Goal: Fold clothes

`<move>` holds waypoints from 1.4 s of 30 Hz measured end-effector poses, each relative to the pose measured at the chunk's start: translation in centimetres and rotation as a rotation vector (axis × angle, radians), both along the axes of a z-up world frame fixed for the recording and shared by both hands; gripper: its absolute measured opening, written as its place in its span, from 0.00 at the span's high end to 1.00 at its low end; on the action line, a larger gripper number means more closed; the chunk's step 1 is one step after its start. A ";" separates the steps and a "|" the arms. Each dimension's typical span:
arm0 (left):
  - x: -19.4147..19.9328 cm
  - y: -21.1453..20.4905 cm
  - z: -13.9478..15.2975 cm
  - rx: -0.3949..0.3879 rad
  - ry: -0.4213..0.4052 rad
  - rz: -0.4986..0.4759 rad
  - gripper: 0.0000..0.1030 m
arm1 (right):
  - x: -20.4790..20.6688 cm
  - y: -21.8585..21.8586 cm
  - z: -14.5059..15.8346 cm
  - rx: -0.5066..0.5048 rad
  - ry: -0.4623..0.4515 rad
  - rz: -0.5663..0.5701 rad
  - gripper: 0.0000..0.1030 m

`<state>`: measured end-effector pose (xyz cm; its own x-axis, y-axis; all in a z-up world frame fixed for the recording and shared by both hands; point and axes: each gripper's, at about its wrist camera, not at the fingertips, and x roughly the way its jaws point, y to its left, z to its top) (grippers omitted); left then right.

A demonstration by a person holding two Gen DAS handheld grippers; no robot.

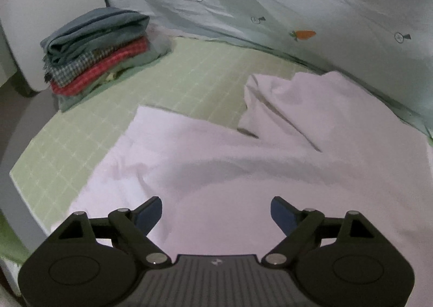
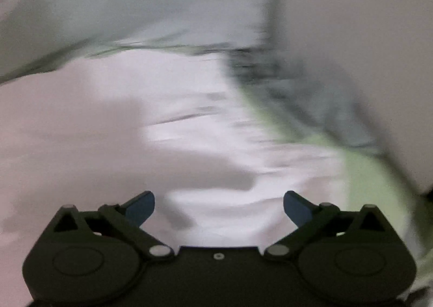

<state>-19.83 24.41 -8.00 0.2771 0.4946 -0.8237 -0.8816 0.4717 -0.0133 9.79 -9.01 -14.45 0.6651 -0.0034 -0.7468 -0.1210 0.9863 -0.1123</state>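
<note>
A white garment (image 1: 216, 160) lies spread over a pale green checked sheet (image 1: 81, 139), with one part folded over at the right (image 1: 311, 101). My left gripper (image 1: 216, 213) hovers above the garment's near part, jaws wide apart and nothing between the blue pads. In the blurred right wrist view the same white garment (image 2: 189, 117) fills the middle. Over it my right gripper (image 2: 219, 208) stands open, its pads holding nothing.
A stack of folded clothes (image 1: 97, 47), grey-blue on top with checked and red pieces under it, sits at the sheet's far left corner. A pale blue quilt with carrot prints (image 1: 270, 3) rises along the back. A white wall or panel (image 2: 365, 49) stands at the right.
</note>
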 end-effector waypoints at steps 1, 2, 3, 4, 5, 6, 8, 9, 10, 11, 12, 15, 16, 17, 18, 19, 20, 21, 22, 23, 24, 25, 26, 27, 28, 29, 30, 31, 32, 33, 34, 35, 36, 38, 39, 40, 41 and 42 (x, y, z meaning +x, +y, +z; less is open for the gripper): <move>0.1 0.9 -0.2 0.000 0.000 -0.011 0.14 | -0.3 1.5 0.0 0.024 0.015 0.032 0.00; 0.2 1.8 -0.4 -0.001 0.001 -0.024 0.14 | -0.7 3.3 -0.1 0.059 0.033 0.062 0.00; 0.4 2.5 -0.6 -0.002 0.002 -0.034 0.14 | -0.9 4.7 -0.3 0.092 0.045 0.083 0.00; 0.7 3.2 -0.8 -0.004 0.001 -0.045 0.14 | -1.2 5.9 -0.6 0.121 0.059 0.097 0.00; 0.9 4.0 -1.0 -0.003 -0.005 -0.062 0.14 | -1.6 7.2 -0.9 0.150 0.072 0.111 0.00; 1.2 4.8 -1.1 -0.001 -0.019 -0.085 0.12 | -1.8 8.2 -1.2 0.186 0.082 0.126 0.00; 1.7 6.4 -1.4 0.004 -0.045 -0.132 0.07 | -2.2 10.1 -2.0 0.253 0.092 0.149 0.00; 2.0 7.2 -1.6 0.007 -0.059 -0.156 0.06 | -2.2 11.0 -2.4 0.264 0.086 0.143 0.00; 2.4 7.9 -1.7 0.010 -0.070 -0.180 0.05 | -2.3 11.6 -2.8 0.266 0.071 0.132 0.00; 2.8 8.5 -1.9 0.013 -0.079 -0.204 0.04 | -2.5 12.3 -3.1 0.262 0.052 0.114 0.00; 3.4 9.2 -2.1 0.017 -0.090 -0.235 0.03 | -2.6 12.6 -3.7 0.262 0.032 0.079 0.00; 4.9 11.0 -3.2 0.015 -0.122 -0.320 0.01 | -2.9 14.1 -4.9 0.216 -0.064 -0.018 0.00; 5.4 11.6 -3.7 0.009 -0.127 -0.336 0.01 | -3.0 14.8 -5.1 0.180 -0.089 -0.026 0.00; 5.9 12.2 -4.3 -0.002 -0.130 -0.345 0.01 | -3.1 15.5 -5.5 0.140 -0.110 -0.030 0.00; 6.5 12.9 -5.0 -0.018 -0.131 -0.347 0.01 | -3.3 15.8 -5.7 0.132 -0.138 -0.029 0.00; 7.0 13.6 -5.7 -0.032 -0.132 -0.349 0.01 | -3.5 16.1 -5.9 0.124 -0.166 -0.027 0.00; 7.6 14.3 -6.4 -0.046 -0.131 -0.353 0.01 | -3.5 16.2 -5.9 0.126 -0.164 -0.025 0.00; 8.3 15.0 -7.1 -0.059 -0.131 -0.361 0.01 | -3.4 16.0 -5.8 0.137 -0.161 -0.026 0.00; 8.8 15.6 -7.8 -0.069 -0.132 -0.371 0.01 | -3.3 15.9 -5.8 0.140 -0.161 -0.024 0.00; 9.3 16.3 -8.4 -0.078 -0.131 -0.381 0.01 | -3.4 15.9 -5.7 0.137 -0.161 -0.024 0.00; 9.7 17.0 -9.1 -0.084 -0.130 -0.388 0.01 | -3.2 15.9 -5.7 0.136 -0.161 -0.025 0.00; 10.1 17.6 -9.6 -0.089 -0.128 -0.394 0.01 | -3.1 15.8 -5.7 0.135 -0.161 -0.025 0.00; 10.5 18.1 -10.1 -0.093 -0.124 -0.399 0.01 | -2.9 15.8 -5.8 0.134 -0.161 -0.026 0.00; 11.0 18.7 -10.7 -0.095 -0.116 -0.407 0.01 | -2.8 15.9 -5.7 0.134 -0.161 -0.026 0.00; 11.4 19.0 -11.0 -0.095 -0.104 -0.416 0.02 | -2.8 15.9 -5.8 0.133 -0.161 -0.026 0.00; 11.6 19.2 -11.3 -0.090 -0.089 -0.425 0.03 | -2.8 15.9 -5.8 0.133 -0.161 -0.025 0.00; 12.0 19.4 -11.5 -0.079 -0.068 -0.434 0.08 | -2.9 16.0 -5.8 0.132 -0.161 -0.025 0.00; 12.4 19.5 -11.7 -0.060 -0.050 -0.439 0.18 | -2.9 16.0 -5.8 0.131 -0.161 -0.024 0.00; 12.6 19.5 -11.6 -0.028 -0.042 -0.449 0.29 | -3.0 16.1 -5.8 0.130 -0.161 -0.025 0.00; 12.8 19.6 -11.4 -0.011 -0.043 -0.468 0.50 | -3.0 16.1 -5.8 0.131 -0.161 -0.026 0.00; 13.1 19.9 -11.2 -0.016 -0.049 -0.483 0.71 | -3.0 16.1 -5.8 0.131 -0.162 -0.026 0.00; 13.4 20.3 -11.0 -0.034 -0.058 -0.493 0.85 | -3.0 16.1 -5.8 0.130 -0.162 -0.026 0.00; 13.7 20.7 -10.6 -0.029 -0.056 -0.481 0.93 | -3.0 16.2 -5.8 0.130 -0.162 -0.028 0.00; 14.1 21.3 -9.3 0.056 -0.037 -0.415 0.96 | -3.0 16.2 -5.8 0.130 -0.162 -0.028 0.00; 14.1 21.6 -8.3 0.123 -0.028 -0.382 0.99 | -3.0 16.2 -5.8 0.130 -0.162 -0.028 0.00; 13.9 21.8 -7.1 0.201 -0.019 -0.335 1.00 | -2.9 16.2 -5.8 0.131 -0.162 -0.028 0.00; 13.7 22.1 -5.8 0.283 -0.012 -0.289 1.00 | -3.0 16.1 -5.8 0.131 -0.162 -0.027 0.00; 13.2 22.4 -4.2 0.367 -0.016 -0.249 1.00 | -3.0 16.2 -5.8 0.131 -0.162 -0.029 0.00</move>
